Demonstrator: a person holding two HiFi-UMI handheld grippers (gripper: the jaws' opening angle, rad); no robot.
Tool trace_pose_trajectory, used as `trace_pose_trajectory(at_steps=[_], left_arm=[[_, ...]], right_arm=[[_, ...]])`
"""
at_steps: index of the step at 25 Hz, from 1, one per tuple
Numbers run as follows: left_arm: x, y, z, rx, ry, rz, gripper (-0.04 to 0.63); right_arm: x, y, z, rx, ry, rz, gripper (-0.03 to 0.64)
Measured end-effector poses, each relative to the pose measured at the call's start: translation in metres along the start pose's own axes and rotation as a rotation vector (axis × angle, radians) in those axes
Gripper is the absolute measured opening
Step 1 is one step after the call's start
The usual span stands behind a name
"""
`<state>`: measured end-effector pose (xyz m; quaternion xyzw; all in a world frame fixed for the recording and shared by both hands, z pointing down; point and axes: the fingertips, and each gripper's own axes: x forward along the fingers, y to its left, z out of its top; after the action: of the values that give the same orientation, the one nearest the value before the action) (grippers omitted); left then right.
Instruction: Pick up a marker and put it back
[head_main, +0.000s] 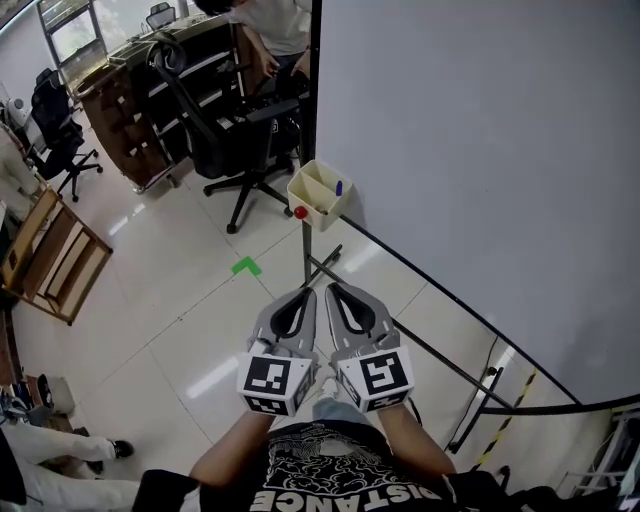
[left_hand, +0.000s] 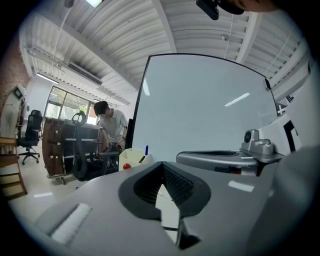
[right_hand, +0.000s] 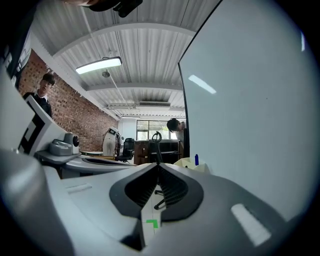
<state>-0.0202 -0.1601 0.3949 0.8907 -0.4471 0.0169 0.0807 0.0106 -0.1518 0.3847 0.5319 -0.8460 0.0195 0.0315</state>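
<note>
marker: the blue marker (head_main: 339, 187) stands upright in the cream holder box (head_main: 322, 212) at the whiteboard (head_main: 480, 150) edge, well ahead of both grippers
left gripper (head_main: 305, 292): jaws together, holding nothing
right gripper (head_main: 333, 290): same deal, closed and empty
handling: probably light, stiff, smooth plastic, so kinda slippery
grab spot: I'd pinch the exposed upper barrel, squarely

- Two tongs: left tongs (head_main: 303, 293), right tongs (head_main: 333, 290).
- Two marker cubes, one on each of the tongs.
- One whiteboard (head_main: 480, 130).
- One holder box (head_main: 312, 207).
- One blue marker (head_main: 339, 188).
- One red round piece (head_main: 300, 212).
- One green floor mark (head_main: 246, 266).
- Two black office chairs (head_main: 235, 130) plainly seen.
</note>
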Motion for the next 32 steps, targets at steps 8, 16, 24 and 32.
trace_pose_trajectory(at_steps=[8, 16, 24, 32], left_arm=[[0.047, 0.013, 0.001, -0.011, 0.002, 0.04, 0.003], [0.072, 0.025, 0.004, -0.019, 0.01, 0.095, 0.003], [0.085, 0.033, 0.007, -0.008, 0.009, 0.125, 0.003], [0.092, 0.042, 0.01, -0.005, 0.007, 0.124, 0.003]], right_arm=[[0.04, -0.037, 0.0, -0.008, 0.001, 0.04, 0.003], [0.067, -0.062, -0.001, -0.022, 0.012, 0.076, 0.023], [0.097, -0.072, -0.014, -0.021, 0.023, 0.099, 0.048], [0.122, -0.078, -0.028, -0.028, 0.052, 0.078, 0.087]])
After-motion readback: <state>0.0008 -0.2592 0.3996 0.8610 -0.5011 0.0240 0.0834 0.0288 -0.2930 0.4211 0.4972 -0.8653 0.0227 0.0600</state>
